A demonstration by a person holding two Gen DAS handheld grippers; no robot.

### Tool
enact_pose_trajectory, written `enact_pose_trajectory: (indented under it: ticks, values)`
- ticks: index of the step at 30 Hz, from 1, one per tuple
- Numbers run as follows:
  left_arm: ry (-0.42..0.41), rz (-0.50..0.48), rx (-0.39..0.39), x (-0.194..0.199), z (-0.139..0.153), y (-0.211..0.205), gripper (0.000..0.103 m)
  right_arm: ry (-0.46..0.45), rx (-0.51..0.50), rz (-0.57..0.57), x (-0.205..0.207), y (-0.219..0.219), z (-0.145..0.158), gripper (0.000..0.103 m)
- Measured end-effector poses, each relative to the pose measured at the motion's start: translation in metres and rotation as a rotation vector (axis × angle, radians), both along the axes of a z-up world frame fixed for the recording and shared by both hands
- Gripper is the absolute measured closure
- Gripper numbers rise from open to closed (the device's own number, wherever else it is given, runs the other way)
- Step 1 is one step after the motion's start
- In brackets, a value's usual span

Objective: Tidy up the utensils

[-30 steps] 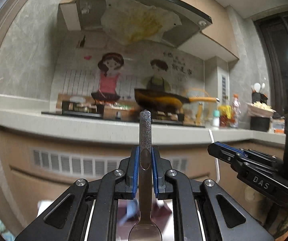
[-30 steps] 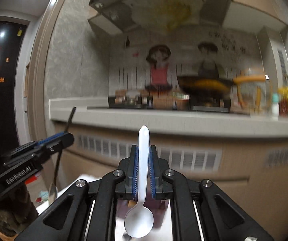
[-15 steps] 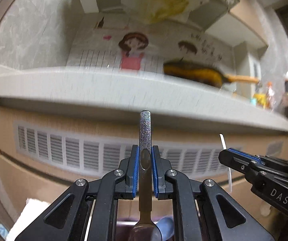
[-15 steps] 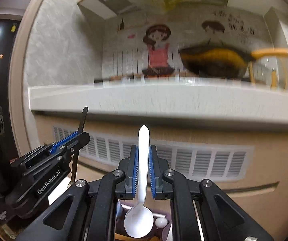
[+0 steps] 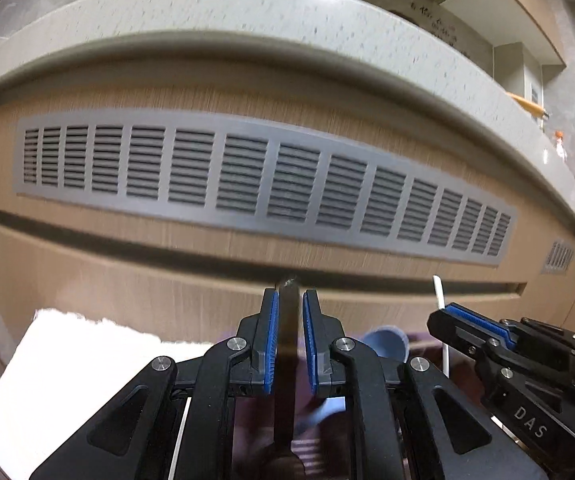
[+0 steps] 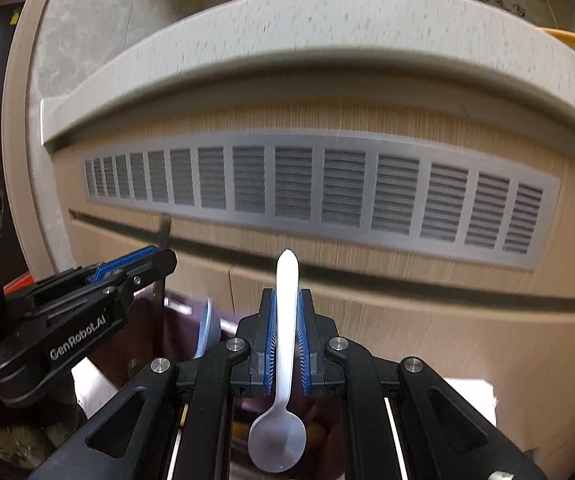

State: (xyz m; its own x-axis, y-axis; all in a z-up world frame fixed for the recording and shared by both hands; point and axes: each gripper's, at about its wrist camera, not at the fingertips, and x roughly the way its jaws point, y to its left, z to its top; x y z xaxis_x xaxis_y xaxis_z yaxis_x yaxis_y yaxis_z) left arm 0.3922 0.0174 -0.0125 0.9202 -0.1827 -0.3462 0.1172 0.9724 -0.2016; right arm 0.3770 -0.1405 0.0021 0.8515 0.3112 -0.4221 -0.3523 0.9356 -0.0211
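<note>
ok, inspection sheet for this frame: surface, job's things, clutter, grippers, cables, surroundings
surface: dark purple patch low between the grippers, mostly hidden.
job's things: metal spoon handle-forward; white plastic spoon handle-forward, bowl toward the camera.
clutter: blue cup; white cloth at left.
grippers: left gripper shut on the metal spoon; right gripper shut on the white plastic spoon.
cables: nothing seen.
surroundings: wood cabinet front with grey vent grille under a speckled countertop; orange pan handle above it.
</note>
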Motion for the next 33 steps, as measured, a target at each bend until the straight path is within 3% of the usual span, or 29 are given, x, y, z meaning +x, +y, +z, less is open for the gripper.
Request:
enact_pose_trajectory:
  ticks: [2, 5, 8, 10, 13, 17, 23, 26, 29, 33]
  values:
    - [0.018, -0.011, 0.000, -0.002, -0.002, 0.000, 0.089, 0.018, -0.002, -0.002, -0.004, -0.001, -0.005, 0.091]
    - [0.028, -0.012, -0.010, -0.010, 0.004, 0.003, 0.081, 0.052, -0.003, -0.006, -0.011, -0.006, -0.010, 0.075]
    - [0.041, -0.013, -0.020, -0.024, 0.016, 0.015, 0.062, 0.069, 0.006, -0.014, -0.021, -0.014, -0.007, 0.064]
    - [0.058, -0.016, -0.012, -0.037, 0.023, 0.025, 0.043, 0.065, -0.004, -0.025, -0.035, -0.020, -0.002, 0.054]
    - [0.077, -0.038, 0.012, -0.061, 0.028, 0.039, 0.036, 0.087, -0.036, -0.026, -0.059, -0.024, 0.001, 0.048]
    - [0.139, -0.048, 0.019, -0.085, 0.021, 0.055, 0.032, 0.137, -0.093, -0.001, -0.086, -0.019, -0.009, 0.044]
    - [0.374, -0.148, 0.044, -0.101, -0.020, 0.048, 0.032, 0.229, -0.158, 0.031, -0.114, 0.001, -0.041, 0.044]
    - [0.381, -0.150, 0.058, -0.120, -0.026, 0.048, 0.032, 0.300, -0.174, 0.061, -0.122, 0.007, -0.059, 0.044]
    - [0.363, -0.113, 0.063, -0.136, -0.025, 0.054, 0.031, 0.334, -0.200, 0.101, -0.123, 0.019, -0.069, 0.022]
    - [0.325, -0.031, 0.033, -0.151, -0.026, 0.074, 0.025, 0.305, -0.203, 0.102, -0.123, 0.030, -0.072, 0.005]
